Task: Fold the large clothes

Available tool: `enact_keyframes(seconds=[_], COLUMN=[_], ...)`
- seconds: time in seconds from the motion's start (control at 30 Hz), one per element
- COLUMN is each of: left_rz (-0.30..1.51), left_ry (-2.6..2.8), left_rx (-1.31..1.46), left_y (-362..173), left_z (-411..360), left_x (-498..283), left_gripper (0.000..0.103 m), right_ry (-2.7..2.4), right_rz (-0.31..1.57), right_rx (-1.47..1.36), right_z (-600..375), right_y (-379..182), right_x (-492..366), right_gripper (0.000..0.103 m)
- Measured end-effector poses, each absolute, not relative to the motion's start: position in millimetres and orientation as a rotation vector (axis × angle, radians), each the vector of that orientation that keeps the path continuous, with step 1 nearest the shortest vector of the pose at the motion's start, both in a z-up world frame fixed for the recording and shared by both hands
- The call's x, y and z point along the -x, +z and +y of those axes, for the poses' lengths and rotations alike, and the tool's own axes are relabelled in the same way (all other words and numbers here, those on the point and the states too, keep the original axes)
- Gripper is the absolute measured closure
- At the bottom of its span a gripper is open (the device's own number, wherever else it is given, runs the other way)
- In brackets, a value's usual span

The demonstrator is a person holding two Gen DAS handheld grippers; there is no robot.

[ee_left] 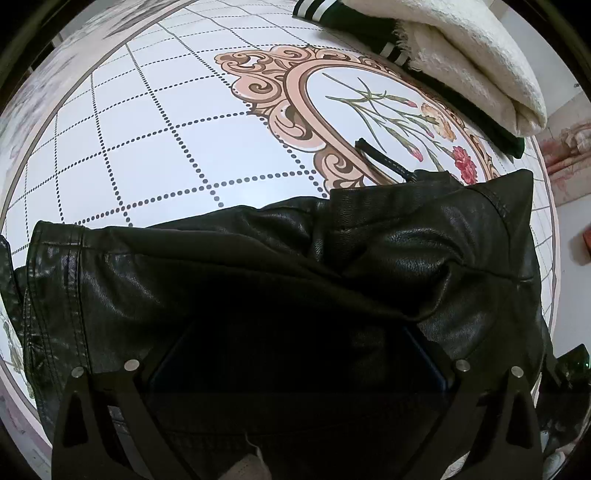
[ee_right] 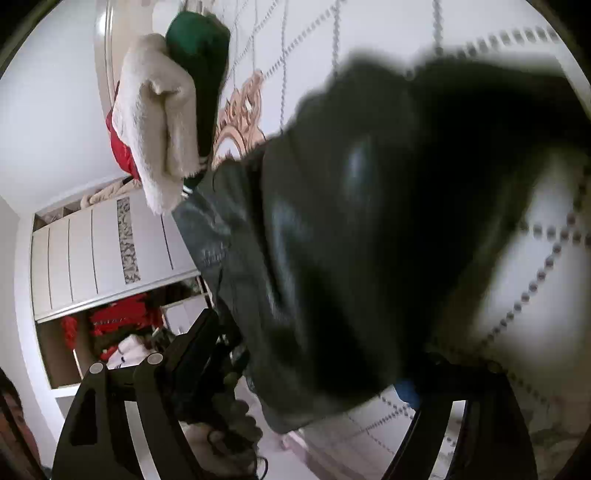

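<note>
A black leather jacket [ee_left: 258, 266] lies bunched on the white patterned bed sheet [ee_left: 147, 147]. It covers the fingers of my left gripper [ee_left: 295, 354], whose jaws stand wide apart under the leather. In the right wrist view the same jacket [ee_right: 369, 221] hangs blurred right in front of the camera. It drapes over my right gripper [ee_right: 295, 387], whose jaws also stand wide apart. A zipper pull strap [ee_left: 380, 157] sticks out past the jacket's far edge.
A folded cream knit [ee_left: 461, 55] lies on a dark green garment with white stripes [ee_left: 354, 22] at the far right of the bed. The cream knit [ee_right: 155, 118] and the green garment [ee_right: 199, 55] also show in the right wrist view. A white wardrobe [ee_right: 103, 254] stands beyond the bed.
</note>
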State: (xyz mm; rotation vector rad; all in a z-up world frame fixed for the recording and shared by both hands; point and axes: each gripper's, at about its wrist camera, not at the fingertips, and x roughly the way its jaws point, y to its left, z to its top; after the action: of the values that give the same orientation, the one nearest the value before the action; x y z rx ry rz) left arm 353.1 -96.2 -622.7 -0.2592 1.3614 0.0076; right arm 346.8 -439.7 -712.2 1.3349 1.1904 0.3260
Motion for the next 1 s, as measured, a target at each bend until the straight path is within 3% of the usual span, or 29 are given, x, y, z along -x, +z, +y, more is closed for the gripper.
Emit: enact_keyframes(seconds=[0.17,0.27,0.33,0.37,0.57,0.67,1.0], left_rz=[1.354,1.344,1.338,1.336,1.346,1.360,1.346], left_ry=[0.009,0.017,0.022,0.024,0.003,-0.029,-0.181], left_rx=[0.262,0.265,0.265,0.264,0.255,0.291,0.326], left_y=[-623.5,-623.9,-623.9,-623.9,-626.7,-629.6,-625.9], left_z=[-96.2,-94.9,-94.2,-93.8,-96.4,-100.2,-134.9], left_x=[-354.0,-353.6,-354.5,-355.2,-360.1,-373.8,-415.8], left_gripper=[0.000,0.000,0.000,0.000,0.000,0.000,0.000], right_ry=[0.318,0.293,0.220,0.193,0.121,0.121,0.079], right_rz=[1.144,1.105,1.125,1.141,1.108,1.050,0.944], right_rx=[-1.335,-1.320,-1.261,-1.241,-1.195,-1.158,-0.750], right_z=[-427.0,-419.7,-414.5,-412.9,-403.7,-401.1,-355.8], right_y=[-713.3,-710.7,-708.0,-709.3,-682.9,-646.5,-522.9], right_x=[-370.7,-384.0,-388.4,-389.5,-390.6,-385.0,-403.4], right_gripper=[0.011,0.013,0.042,0.069,0.076,0.081,0.081])
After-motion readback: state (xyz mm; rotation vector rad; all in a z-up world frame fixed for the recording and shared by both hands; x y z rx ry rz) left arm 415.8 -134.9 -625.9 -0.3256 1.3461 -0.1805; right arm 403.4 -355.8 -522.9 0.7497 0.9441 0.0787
